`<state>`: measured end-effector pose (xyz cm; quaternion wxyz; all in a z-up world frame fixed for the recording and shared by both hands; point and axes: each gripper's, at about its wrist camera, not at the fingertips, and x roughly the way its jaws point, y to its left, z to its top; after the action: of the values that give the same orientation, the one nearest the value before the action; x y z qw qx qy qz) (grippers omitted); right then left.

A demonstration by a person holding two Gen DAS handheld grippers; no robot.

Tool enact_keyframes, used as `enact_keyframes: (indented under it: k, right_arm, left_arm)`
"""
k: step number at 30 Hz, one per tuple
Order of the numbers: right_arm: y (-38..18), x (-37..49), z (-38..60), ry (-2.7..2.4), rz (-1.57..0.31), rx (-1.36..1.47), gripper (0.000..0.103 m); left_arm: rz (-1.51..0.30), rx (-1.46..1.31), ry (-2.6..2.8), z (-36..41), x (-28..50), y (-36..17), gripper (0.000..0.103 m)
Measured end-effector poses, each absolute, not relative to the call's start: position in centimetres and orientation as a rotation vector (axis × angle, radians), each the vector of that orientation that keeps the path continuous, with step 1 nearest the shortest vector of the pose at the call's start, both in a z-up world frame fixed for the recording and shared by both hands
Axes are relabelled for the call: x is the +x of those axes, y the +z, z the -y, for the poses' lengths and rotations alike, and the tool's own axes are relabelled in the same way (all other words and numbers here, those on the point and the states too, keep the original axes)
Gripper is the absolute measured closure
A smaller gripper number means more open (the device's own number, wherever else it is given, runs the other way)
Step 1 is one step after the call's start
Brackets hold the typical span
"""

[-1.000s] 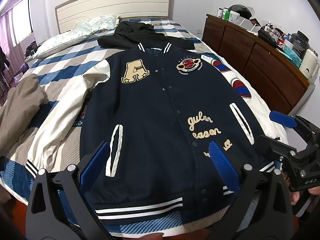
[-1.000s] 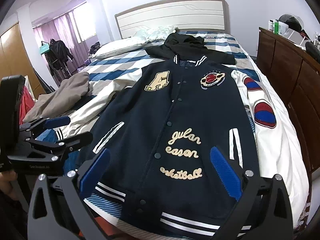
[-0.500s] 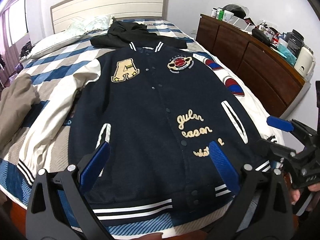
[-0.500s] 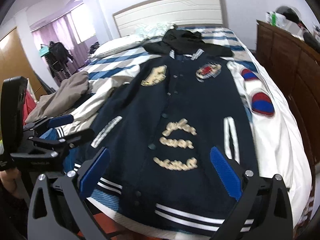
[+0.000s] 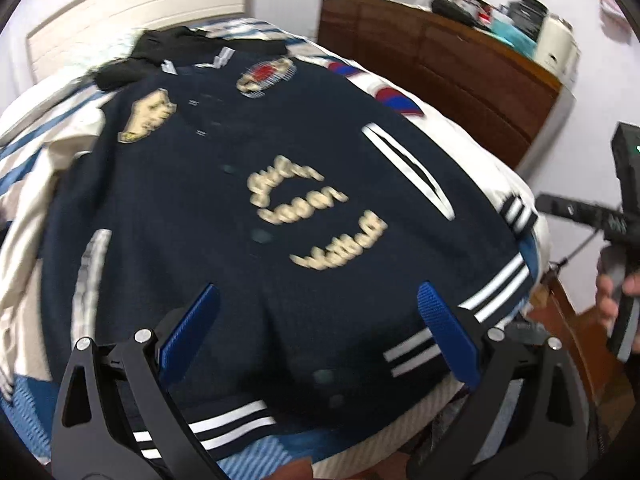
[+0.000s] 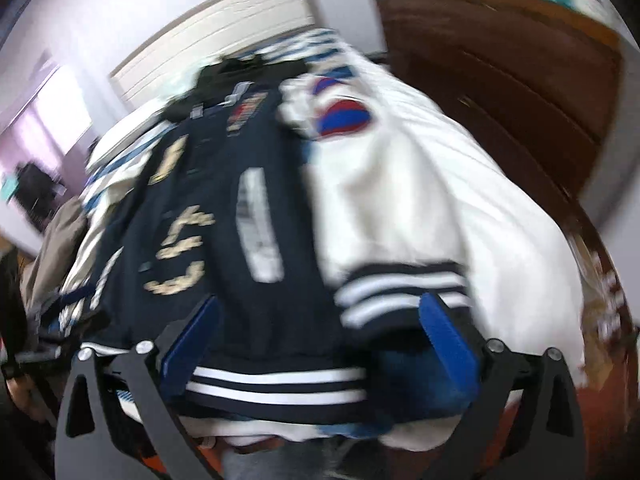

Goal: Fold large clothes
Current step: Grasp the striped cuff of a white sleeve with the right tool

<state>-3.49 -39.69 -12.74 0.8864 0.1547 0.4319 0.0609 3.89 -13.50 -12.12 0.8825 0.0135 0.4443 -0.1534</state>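
A navy varsity jacket (image 5: 224, 208) with cream sleeves lies front up and spread flat on the bed. My left gripper (image 5: 316, 332) is open and empty, low over the jacket's striped hem (image 5: 228, 428). My right gripper (image 6: 316, 336) is open and empty, close above the hem's right corner (image 6: 276, 388), with the cream right sleeve's striped cuff (image 6: 400, 292) just beyond its right finger. The right sleeve (image 6: 420, 200) runs along the bed's right side. Both views are blurred by motion.
A black garment (image 5: 168, 52) lies by the jacket's collar near the headboard (image 5: 132, 4). A dark wooden dresser (image 5: 448, 68) stands close along the bed's right side, with clutter on top. A brown cloth (image 6: 52, 240) lies at the bed's left edge.
Both grippers have swung right and dropped closer to the hem. The right gripper has moved from the jacket's centre to its right corner and cuff. Both stay open.
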Motion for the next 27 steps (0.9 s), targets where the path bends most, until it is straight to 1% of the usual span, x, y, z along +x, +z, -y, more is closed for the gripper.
enact_keyframes:
  k: [3, 4, 5, 7, 8, 11, 15, 16, 17, 18, 20, 23, 25, 27]
  right_arm:
    - [-14.6, -3.3, 42.8, 0.066, -0.894, 0.416, 0.008]
    - [-15.4, -3.0, 43.8, 0.063, -0.899, 0.465, 0.012]
    - [-16.2, -2.7, 44.6, 0.07, -0.908, 0.516, 0.019]
    - [-17.4, -1.8, 45.4, 0.091, -0.93, 0.586, 0.026]
    - [-17.7, -1.5, 45.5, 0.103, -0.936, 0.608, 0.028]
    - [-18.8, -0.1, 45.5, 0.127, -0.958, 0.663, 0.028]
    - [-20.0, 1.7, 44.7, 0.095, -1.022, 0.655, 0.028]
    - [-20.0, 1.8, 44.7, 0.093, -1.019, 0.656, 0.031]
    - [-19.8, 1.9, 44.6, 0.082, -1.014, 0.65, 0.052]
    - [-19.7, 1.8, 44.9, 0.068, -1.011, 0.645, 0.063]
    - [-19.0, 1.5, 45.3, 0.074, -0.993, 0.665, 0.078]
    - [-16.8, 1.1, 45.4, 0.069, -0.961, 0.635, 0.085]
    - [-14.0, 0.8, 45.2, 0.073, -0.906, 0.591, 0.087]
    - [-11.0, 1.2, 44.8, 0.075, -0.85, 0.55, 0.088]
  left_arm:
    - [-0.95, 0.034, -0.347, 14.4, 4.0, -14.0, 0.006]
    - [-0.959, 0.033, -0.352, 14.6, 4.1, -14.5, 0.006]
    - [-0.969, 0.033, -0.356, 14.8, 4.2, -15.0, 0.006]
    - [-0.992, 0.03, -0.357, 14.9, 4.5, -16.0, 0.006]
    - [-1.001, 0.027, -0.358, 14.9, 4.6, -16.3, 0.006]
    - [-1.028, 0.024, -0.359, 14.7, 4.8, -17.5, 0.006]
    - [-1.046, 0.044, -0.362, 15.1, 5.1, -18.4, 0.006]
    - [-1.05, 0.043, -0.364, 15.1, 5.1, -18.5, 0.006]
    - [-1.05, 0.042, -0.364, 15.0, 5.1, -18.6, 0.006]
    - [-1.051, 0.041, -0.367, 15.0, 5.1, -18.4, 0.006]
    - [-1.05, 0.03, -0.372, 14.6, 5.2, -18.1, 0.006]
    - [-1.02, -0.003, -0.362, 13.2, 4.6, -16.6, 0.006]
    - [-0.979, -0.011, -0.343, 11.6, 4.0, -15.1, 0.006]
    - [-0.94, -0.012, -0.304, 9.5, 3.2, -13.8, 0.006]
